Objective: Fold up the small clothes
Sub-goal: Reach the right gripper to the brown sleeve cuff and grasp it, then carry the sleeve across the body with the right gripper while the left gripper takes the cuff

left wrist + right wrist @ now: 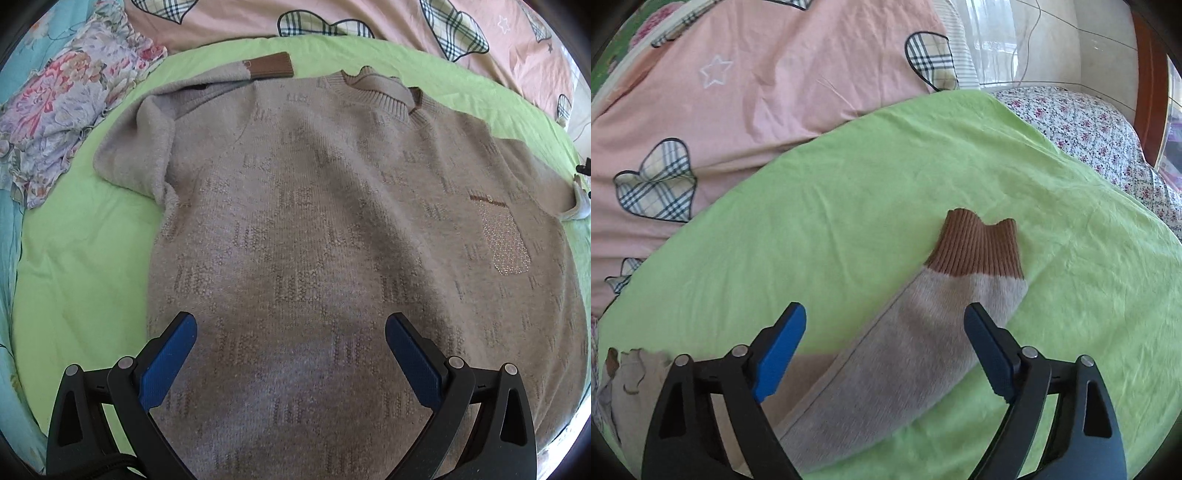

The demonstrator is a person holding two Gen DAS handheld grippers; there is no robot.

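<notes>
Blue-padded left gripper [290, 328] hovers spread wide, empty, over the beige sweater [332, 229] lying flat on the green sheet [85, 258]. Right gripper [884, 319], likewise spread and empty, straddles its sleeve [905, 350] with brown cuff [979, 247]. No lettering is legible.

The sweater [332, 221] lies flat on the sheet [85, 266], collar [384, 96] toward the quilt [240, 18]; floral cloth [62, 107] lies left.
</notes>
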